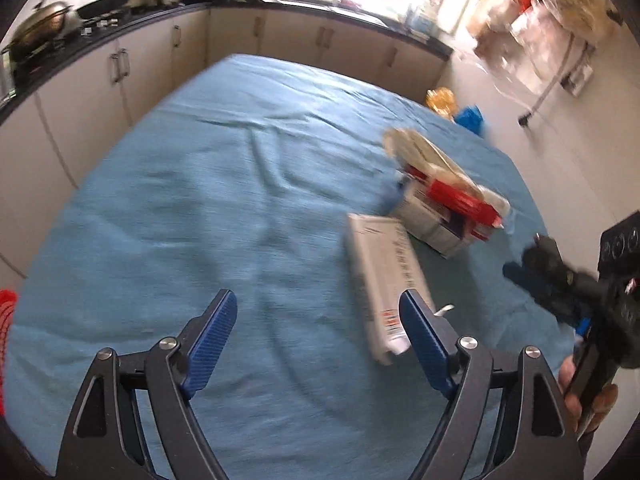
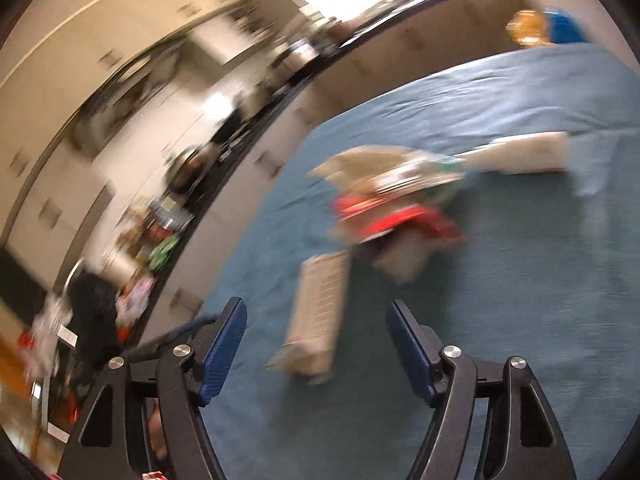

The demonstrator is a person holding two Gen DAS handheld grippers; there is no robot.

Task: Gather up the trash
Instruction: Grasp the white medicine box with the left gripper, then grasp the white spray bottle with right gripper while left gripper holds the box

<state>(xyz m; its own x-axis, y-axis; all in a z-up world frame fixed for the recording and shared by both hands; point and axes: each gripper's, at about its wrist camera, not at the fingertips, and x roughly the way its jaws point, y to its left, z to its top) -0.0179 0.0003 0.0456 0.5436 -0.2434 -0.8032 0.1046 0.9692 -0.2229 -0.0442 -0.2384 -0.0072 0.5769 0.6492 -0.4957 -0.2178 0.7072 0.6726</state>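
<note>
A long white carton (image 1: 380, 280) lies on the blue cloth-covered table (image 1: 200, 200). Just behind it is a pile of trash (image 1: 448, 204): small boxes, red packaging and a crumpled wrapper. My left gripper (image 1: 317, 297) hovers open over the cloth, its right finger beside the carton's near end, with nothing between the pads. My right gripper (image 1: 524, 256) comes in from the right, held by a hand. In the blurred right wrist view, the right gripper (image 2: 316, 305) stands open with the white carton (image 2: 320, 312) just ahead of its fingers, untouched. The pile (image 2: 392, 204) is beyond, and another white box (image 2: 528, 152) lies farther back.
A dark kitchen counter (image 1: 120, 24) with a wok (image 1: 40, 28) and pots runs along cream cabinets behind the table. An orange bag (image 1: 440, 98) and a blue bag (image 1: 470, 116) sit past the table's far right corner. A rack of bagged goods (image 1: 540, 20) stands at the upper right.
</note>
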